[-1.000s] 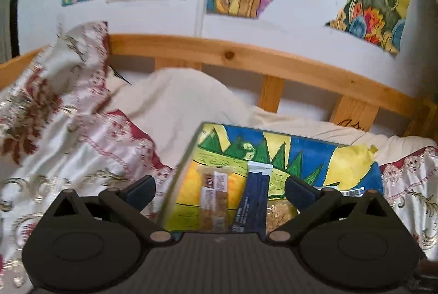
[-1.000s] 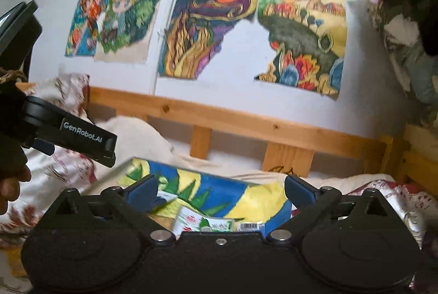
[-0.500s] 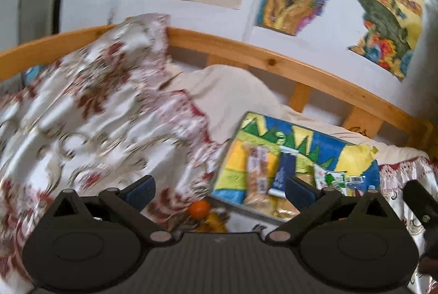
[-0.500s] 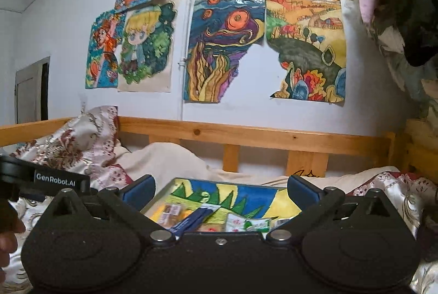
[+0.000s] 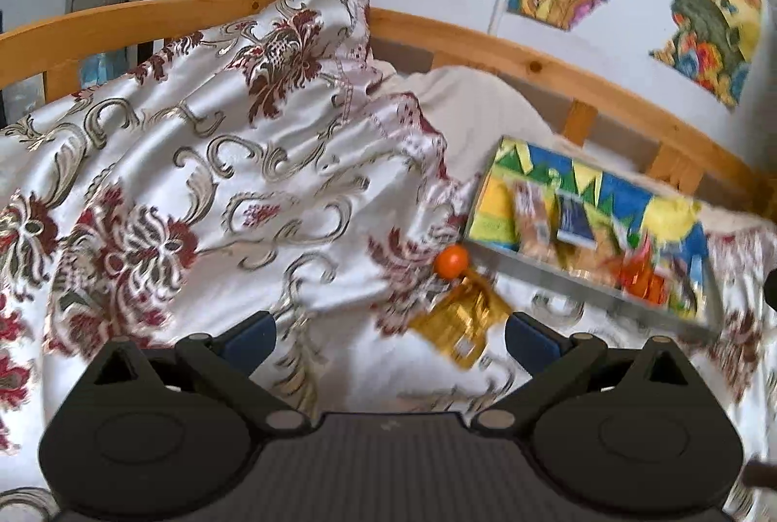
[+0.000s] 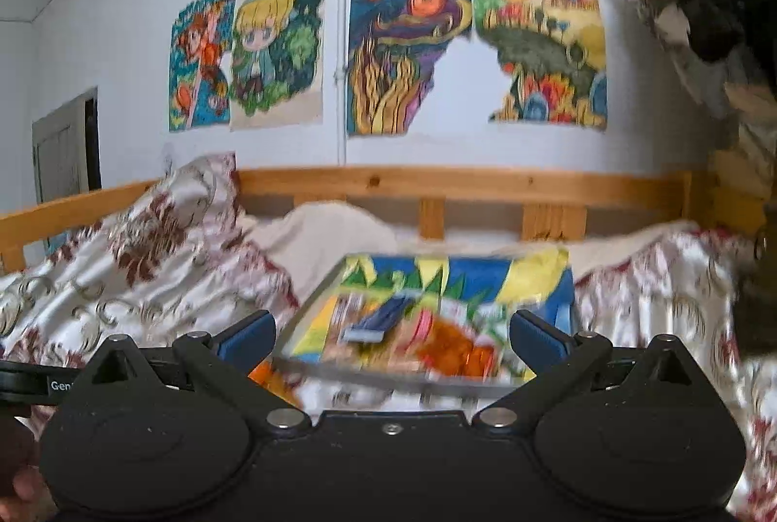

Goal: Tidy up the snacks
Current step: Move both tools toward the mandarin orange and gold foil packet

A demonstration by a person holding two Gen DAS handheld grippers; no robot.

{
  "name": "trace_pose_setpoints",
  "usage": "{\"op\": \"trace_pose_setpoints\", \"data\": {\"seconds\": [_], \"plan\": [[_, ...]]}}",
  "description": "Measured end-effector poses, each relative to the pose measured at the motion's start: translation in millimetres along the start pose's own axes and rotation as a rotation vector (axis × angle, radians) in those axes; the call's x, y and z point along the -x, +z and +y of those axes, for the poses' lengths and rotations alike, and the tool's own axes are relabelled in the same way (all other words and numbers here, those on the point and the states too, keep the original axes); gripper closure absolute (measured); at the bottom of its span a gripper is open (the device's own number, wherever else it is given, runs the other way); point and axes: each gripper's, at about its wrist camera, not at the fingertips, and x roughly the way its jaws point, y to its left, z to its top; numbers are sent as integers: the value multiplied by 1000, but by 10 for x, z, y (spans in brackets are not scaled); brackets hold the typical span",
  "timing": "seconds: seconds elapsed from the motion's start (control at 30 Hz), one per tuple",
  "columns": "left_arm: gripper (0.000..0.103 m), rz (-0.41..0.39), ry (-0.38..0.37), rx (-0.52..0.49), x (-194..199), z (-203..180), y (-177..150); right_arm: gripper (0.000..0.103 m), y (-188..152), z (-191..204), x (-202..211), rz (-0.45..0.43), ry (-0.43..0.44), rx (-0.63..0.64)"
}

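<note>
Bed, wooden rail along its far edge; contents listed left to right.

- Floral satin bedspread (image 5: 204, 162): bunched high over the left part of the bed, up against the wooden bed rail (image 5: 490, 51).
- Left tongs (image 5: 388, 335): released, fingers wide apart, nothing between them, above the bedspread.
- Small orange ball (image 5: 451, 262): on the bedspread, just beside the tray's near left corner.
- Gold snack packet (image 5: 459, 320): on the bedspread, just below the ball, outside the tray.
- Painted tray (image 5: 500, 201): toward the right part of the bed, near the rail. Holds a pale snack bar (image 5: 532, 213), a dark blue bar (image 5: 573, 218) beside it, and an orange packet (image 5: 641, 279) at the near right; contents blurred.
- Right tongs (image 6: 391, 335): released, empty, in front of the tray's near edge.
- Wall paintings (image 6: 408, 51): above the rail.
</note>
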Motion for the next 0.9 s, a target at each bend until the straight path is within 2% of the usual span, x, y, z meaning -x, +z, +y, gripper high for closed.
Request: {"op": "trace_pose_setpoints", "data": {"seconds": [0.17, 0.33, 0.53, 0.9], "plan": [[1, -8, 0, -53, 59, 116, -135, 1, -217, 128, 92, 81, -2, -7], [1, -19, 30, -80, 46, 189, -188, 1, -371, 243, 73, 147, -13, 16], [1, 0, 44, -129, -62, 183, -186, 1, -451, 264, -40, 189, -21, 20], [1, 45, 11, -190, -264, 151, -139, 1, -523, 200, -231, 256, -48, -30]]}}
